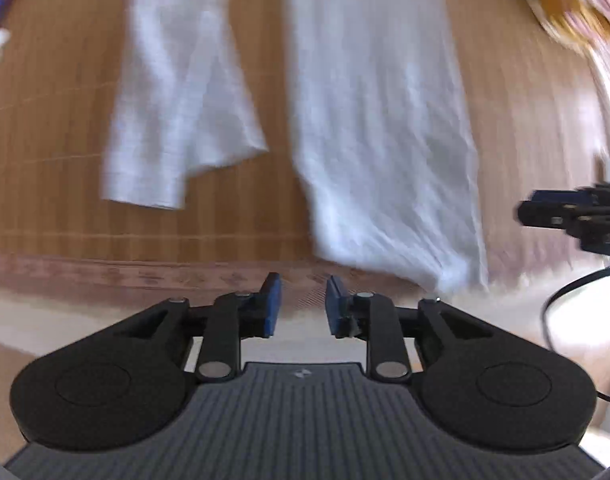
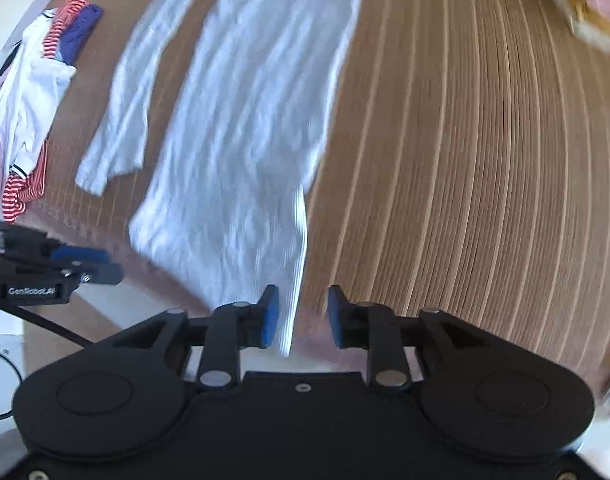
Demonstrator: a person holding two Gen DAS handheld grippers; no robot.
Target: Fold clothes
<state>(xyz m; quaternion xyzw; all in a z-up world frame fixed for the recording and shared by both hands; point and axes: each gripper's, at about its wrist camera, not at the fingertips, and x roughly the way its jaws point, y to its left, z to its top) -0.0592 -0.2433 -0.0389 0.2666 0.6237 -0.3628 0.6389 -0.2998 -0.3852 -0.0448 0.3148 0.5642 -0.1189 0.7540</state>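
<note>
White shirt (image 2: 241,128) hem between right fingers (image 2: 270,316).

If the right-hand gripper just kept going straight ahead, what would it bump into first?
Most likely the white garment: its ribbed hem corner already lies between the right gripper's open fingers, with the woven mat beyond. Depth is blurry, so contact isn't certain.

Slatted bamboo mat (image 2: 465,160) bearing a spread white long-sleeved shirt (image 2: 245,120), with a clothes pile (image 2: 29,112) at its edge.
</note>
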